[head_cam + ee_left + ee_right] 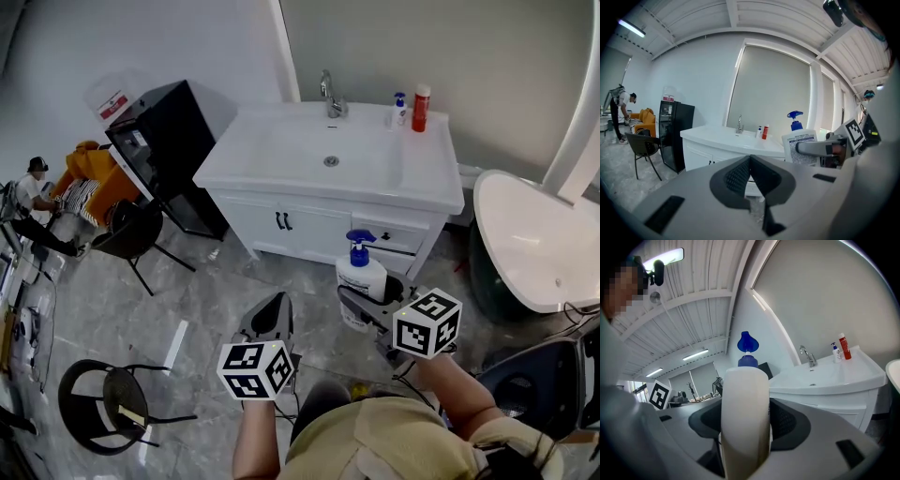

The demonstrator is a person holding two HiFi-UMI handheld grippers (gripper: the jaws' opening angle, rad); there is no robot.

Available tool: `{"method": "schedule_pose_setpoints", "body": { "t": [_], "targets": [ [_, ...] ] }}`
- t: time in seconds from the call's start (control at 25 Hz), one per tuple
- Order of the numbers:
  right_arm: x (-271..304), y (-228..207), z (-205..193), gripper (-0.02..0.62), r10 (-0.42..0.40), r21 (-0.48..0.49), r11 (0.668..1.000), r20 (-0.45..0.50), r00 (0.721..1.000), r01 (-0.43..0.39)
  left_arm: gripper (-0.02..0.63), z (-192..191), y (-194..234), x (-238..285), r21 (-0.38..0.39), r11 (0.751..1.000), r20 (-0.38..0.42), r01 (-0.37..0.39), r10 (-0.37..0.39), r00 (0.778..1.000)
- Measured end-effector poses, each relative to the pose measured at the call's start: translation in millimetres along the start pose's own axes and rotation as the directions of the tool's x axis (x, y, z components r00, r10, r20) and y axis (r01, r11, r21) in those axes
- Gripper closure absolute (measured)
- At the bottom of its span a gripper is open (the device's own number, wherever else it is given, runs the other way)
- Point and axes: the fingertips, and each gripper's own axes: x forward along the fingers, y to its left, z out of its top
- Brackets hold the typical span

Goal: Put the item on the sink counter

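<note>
White pump bottle (362, 278), blue-capped: clamped upright in right tool (360, 307), well apart from sink counter (424, 180). Left tool (276, 302): jaws together, holding nothing.

A tall black cabinet (164, 141) stands on the grey marble floor (187, 300), with a red-and-white label on its top. Behind it sits an orange sofa (94, 178), and beside the sofa a person in a dark cap (33, 187) bends forward. A dark chair (136, 234) on thin legs stands just in front of the cabinet; a second round-seated black chair (103, 403) stands well apart, nearer the camera. A red bottle (421, 108) and a small white bottle (399, 110) with a blue pump stand upright side by side against the wall. To the right curves a white bathtub (525, 244). A pale window blind (773, 89) hangs behind, and a strip light (632, 28) glows on the ribbed ceiling
</note>
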Motion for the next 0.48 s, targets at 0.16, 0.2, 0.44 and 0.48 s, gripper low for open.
{"method": "schedule_pose_setpoints", "body": {
  "t": [0.16,0.2,0.44,0.48],
  "targets": [
    [14.6,-6.2,-0.5,0.316,0.004,0.003,1.0,-0.017,1.0,-0.004,0.569,3.8,11.1,11.3,-0.012,1.0,0.005,-0.008,0.008,1.0],
    [20.1,-7.7,-0.9,0.316,0.003,0.003,1.0,-0.022,1.0,-0.003,0.569,5.8,15.7,15.0,-0.014,1.0,0.008,-0.006,0.006,1.0],
    [52.8,-18.8,5.5,0.316,-0.027,-0.004,1.0,-0.036,0.999,0.027,0.569,20.6,38.1,41.6,-0.019,0.999,0.024,0.047,-0.047,0.999],
    [59.1,-19.7,8.0,0.316,-0.029,-0.005,1.0,-0.035,0.999,0.029,0.569,24.4,42.7,46.5,-0.018,0.998,0.026,0.054,-0.054,0.998]
  ]
}}
